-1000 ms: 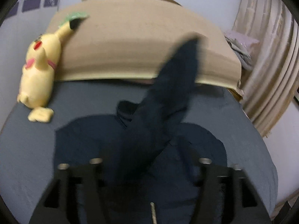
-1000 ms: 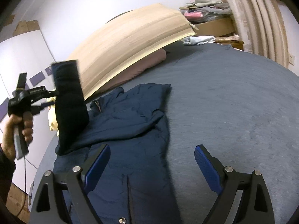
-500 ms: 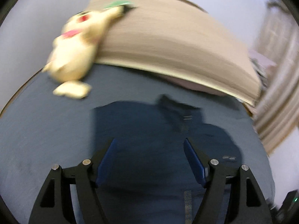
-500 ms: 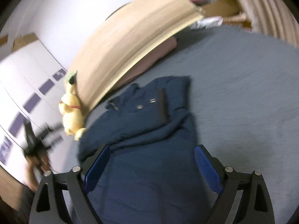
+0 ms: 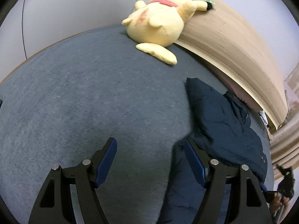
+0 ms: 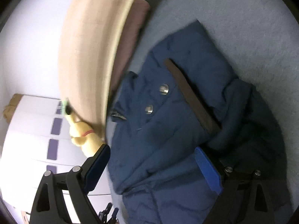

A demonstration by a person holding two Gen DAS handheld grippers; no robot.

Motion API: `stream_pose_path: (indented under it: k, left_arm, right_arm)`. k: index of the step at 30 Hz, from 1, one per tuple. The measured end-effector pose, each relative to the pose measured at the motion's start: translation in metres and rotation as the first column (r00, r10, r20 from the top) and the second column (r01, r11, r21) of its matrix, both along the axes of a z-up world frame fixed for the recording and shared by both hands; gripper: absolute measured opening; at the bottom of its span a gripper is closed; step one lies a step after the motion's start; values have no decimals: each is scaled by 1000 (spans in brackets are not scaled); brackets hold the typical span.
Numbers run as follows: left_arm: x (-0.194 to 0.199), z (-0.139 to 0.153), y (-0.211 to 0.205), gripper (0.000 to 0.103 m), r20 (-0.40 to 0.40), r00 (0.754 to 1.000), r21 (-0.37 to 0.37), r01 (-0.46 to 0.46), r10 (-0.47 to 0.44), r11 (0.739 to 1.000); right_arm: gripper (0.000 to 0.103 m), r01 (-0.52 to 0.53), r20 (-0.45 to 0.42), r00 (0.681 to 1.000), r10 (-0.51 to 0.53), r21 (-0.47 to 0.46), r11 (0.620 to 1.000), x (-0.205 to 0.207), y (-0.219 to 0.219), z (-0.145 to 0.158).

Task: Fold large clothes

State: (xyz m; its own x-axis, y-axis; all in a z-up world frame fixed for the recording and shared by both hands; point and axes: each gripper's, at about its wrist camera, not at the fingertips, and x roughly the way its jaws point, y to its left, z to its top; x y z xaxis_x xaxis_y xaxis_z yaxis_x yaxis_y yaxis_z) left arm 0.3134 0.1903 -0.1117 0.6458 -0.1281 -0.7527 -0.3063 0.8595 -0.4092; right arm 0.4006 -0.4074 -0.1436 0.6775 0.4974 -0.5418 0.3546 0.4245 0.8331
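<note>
Navy padded jacket (image 6: 177, 130) lying on the blue-grey bed (image 5: 84, 102), part-folded, both grippers empty.

Left gripper (image 5: 149, 160): fingers spread over bare bedding beside the jacket's edge, pinching nothing. Right gripper (image 6: 151, 168): fingers spread wide above the jacket body, pads apart from the fabric. Risk: the bulky padding may spring back and undo the sleeve fold; a shallow pinch would take only the top layer. The yellow plush toy (image 5: 158, 24), beyond the jacket at the headboard, is clear. The jacket's hem is cut off behind the fingers; motion blur obscures the collar zip.
</note>
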Motion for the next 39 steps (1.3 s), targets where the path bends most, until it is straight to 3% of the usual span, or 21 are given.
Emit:
stream_pose_path:
  k: [2,4,5,8,11,13,15,18,20,26,29,30,31,33,36,37,39]
  left_arm:
    - [-2,3,1,74,10,1000,-8,0,0,1000]
    - [-4,6,1,74,19,1000,-6,2,-2,1000]
    - [-5,8,-1,74,26,1000,-2,7,-7,1000]
    - [-2,13,-3,74,45,999,20,16,-17,1000]
    - [7,17,-8,74,59,998,44,19,-22,999]
    - [16,20,-16,74,63,997,45,30,-33,999]
    - [24,22,-26,74,64,997,54,47,-50,997]
    - [40,23,-45,74,51,995,82,78,-83,994]
    - [53,23,-58,74,27,995,115,97,-100,989]
    - [86,26,-101,74,14,989,252,139,-148,958]
    - [104,1,-125,74,-101,979,351,202,-178,914]
    - [113,-19,-133,75,-181,964,368,252,-197,895]
    - [114,-26,-133,77,-184,963,372,254,-197,893]
    - [114,-30,-130,79,-171,966,367,246,-195,897]
    - [116,-26,-118,78,-171,965,287,244,-201,926]
    - [116,-21,-110,78,-157,966,251,238,-204,938]
    - [113,-8,-99,78,-98,979,247,199,-180,948]
  right_arm:
    - [86,36,-33,999,-35,6,999,5,-1,-8]
    - [41,22,-41,999,-26,-84,996,15,3,2]
    - [13,0,-52,999,-8,-138,990,20,6,7]
    - [11,-48,19,998,60,-374,926,24,26,59]
    - [11,-41,134,979,154,-611,791,12,56,119]
    - [11,-33,151,971,186,-687,726,5,67,126]
    - [11,-46,116,977,181,-711,702,8,67,110]
    - [11,-115,-23,991,133,-661,741,24,52,47]
    - [11,-141,-69,990,125,-621,771,28,45,14]
    - [11,-148,-62,988,140,-628,764,32,46,6]
    - [11,-148,-57,988,145,-628,764,28,43,0]
    - [11,-149,-57,988,146,-629,763,28,43,2]
    - [11,-153,-59,987,149,-629,762,30,43,1]
    - [12,-161,-60,986,159,-628,762,26,40,2]
    - [11,-177,-69,982,174,-649,740,26,38,3]
    - [11,-178,-71,982,174,-650,739,27,39,2]
    - [11,-178,-74,982,171,-647,742,31,43,0]
